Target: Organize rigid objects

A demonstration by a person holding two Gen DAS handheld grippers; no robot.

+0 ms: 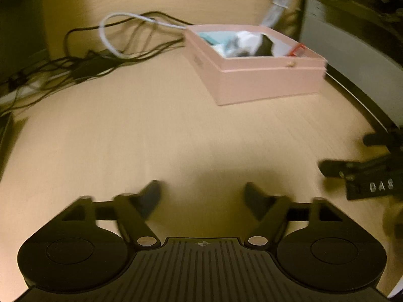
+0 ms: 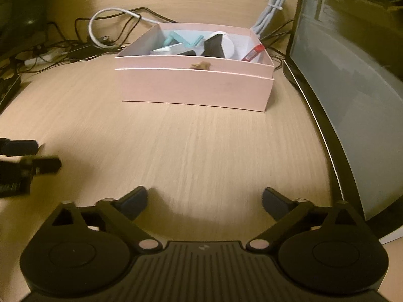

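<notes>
A pink open box (image 1: 264, 80) (image 2: 196, 85) stands on the wooden desk and holds several objects: a teal piece (image 2: 173, 39), a black block (image 2: 214, 46), a white round item (image 2: 230, 45) and a red-capped item (image 2: 254, 51). My left gripper (image 1: 202, 197) is open and empty, low over the bare desk, well short of the box. My right gripper (image 2: 204, 201) is open and empty, facing the box's front wall. The right gripper shows at the left wrist view's right edge (image 1: 365, 168); the left gripper shows at the right wrist view's left edge (image 2: 25, 161).
A tangle of black cables (image 2: 63, 47) and a white cable loop (image 2: 105, 17) lie behind and left of the box. A bundled white cord (image 2: 270, 12) lies behind it. A monitor (image 2: 340, 75) stands along the right side. A dark object (image 1: 5, 130) sits at the left edge.
</notes>
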